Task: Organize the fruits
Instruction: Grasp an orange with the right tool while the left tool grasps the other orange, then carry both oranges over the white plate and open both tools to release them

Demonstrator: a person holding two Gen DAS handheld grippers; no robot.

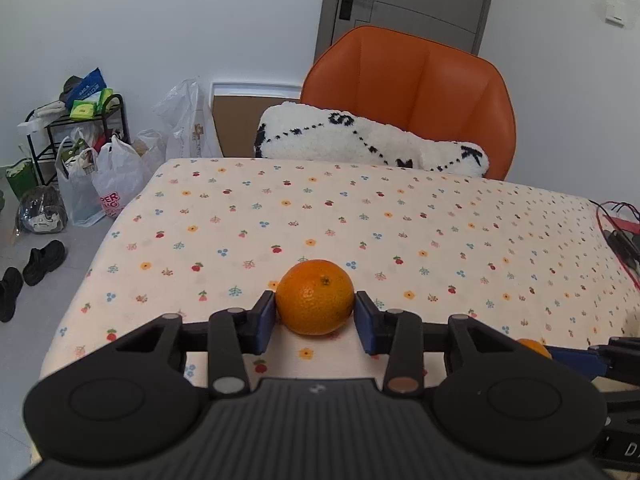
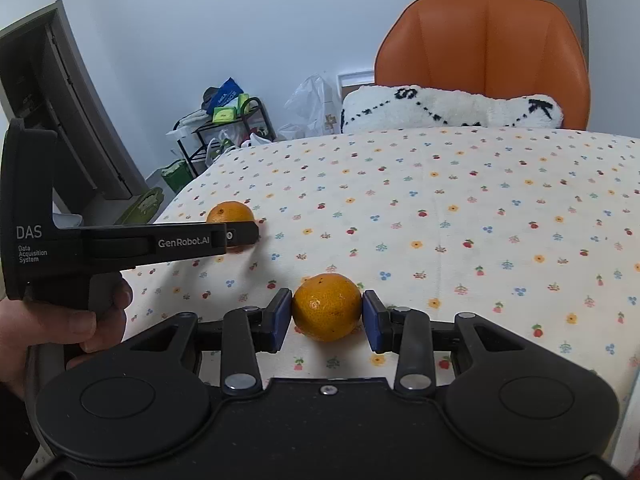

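Two oranges rest on the flower-print tablecloth (image 1: 400, 208). In the left wrist view my left gripper (image 1: 315, 314) is shut on one orange (image 1: 315, 296), its blue pads touching both sides. In the right wrist view my right gripper (image 2: 327, 314) is shut on the other orange (image 2: 327, 306) the same way. The right wrist view also shows the first orange (image 2: 230, 213) at the left, half hidden behind one of the left gripper's fingers (image 2: 240, 236). A person's hand (image 2: 60, 324) holds that gripper's handle. The second orange (image 1: 534, 347) peeks out at the lower right of the left wrist view.
An orange chair (image 1: 412, 92) with a white fluffy cushion (image 1: 372, 140) stands behind the table's far edge. Red and black cables (image 1: 620, 236) lie at the table's right edge. Plastic bags (image 1: 104, 180), a black rack (image 1: 80, 128) and shoes (image 1: 40, 264) are on the floor to the left.
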